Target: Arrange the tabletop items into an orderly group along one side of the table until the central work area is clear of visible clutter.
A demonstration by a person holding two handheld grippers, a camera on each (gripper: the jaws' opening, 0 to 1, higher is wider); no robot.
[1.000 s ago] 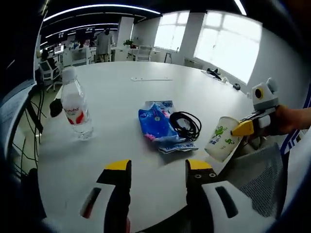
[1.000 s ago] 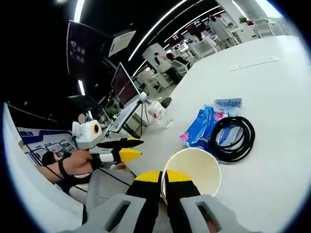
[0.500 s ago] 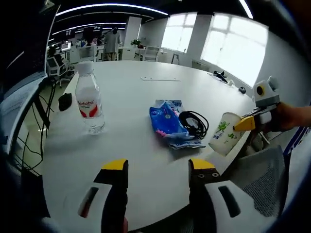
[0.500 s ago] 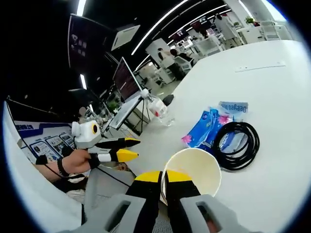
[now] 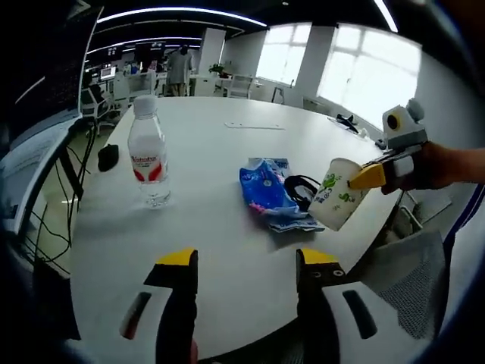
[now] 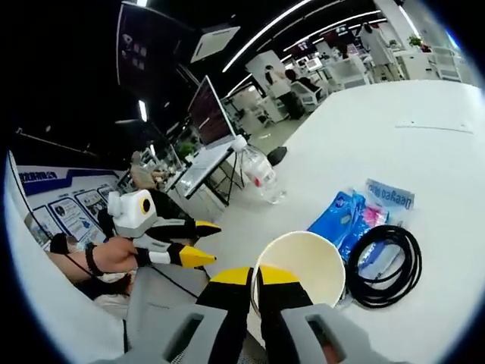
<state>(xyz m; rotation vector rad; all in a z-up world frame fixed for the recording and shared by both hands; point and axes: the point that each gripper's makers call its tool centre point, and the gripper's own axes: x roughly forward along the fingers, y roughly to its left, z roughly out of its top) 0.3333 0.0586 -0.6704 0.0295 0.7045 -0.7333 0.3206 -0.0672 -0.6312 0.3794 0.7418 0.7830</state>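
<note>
— Start close. What has the right gripper [image 6: 255, 279] got?

— Its jaws are clamped on the near rim of the cup [image 6: 305, 262], one tip outside the wall and one inside. The cup's open mouth faces the camera in the right gripper view. In the left gripper view the same cup [image 5: 335, 203] is tilted, held by its rim above the table's near edge, green print on its side.

— And the left gripper [image 5: 246, 263]?

— Jaws apart, nothing between them, hovering over the bare near part of the white table [image 5: 212, 243]. In the right gripper view it [image 6: 193, 242] hangs off to the left, held by a hand [image 6: 110, 255], tips parted.

— What lies beyond the cup?

— A blue packet [image 5: 267, 196] flat on the table, with a coiled black cable [image 5: 301, 189] touching its right side; the cup partly covers the coil. Left of those, well apart, a clear water bottle [image 5: 148, 161] stands upright with a red label.

— Farther still?

— A small dark object [image 5: 108, 156] near the table's left edge, then desks, chairs and bright windows.
</note>
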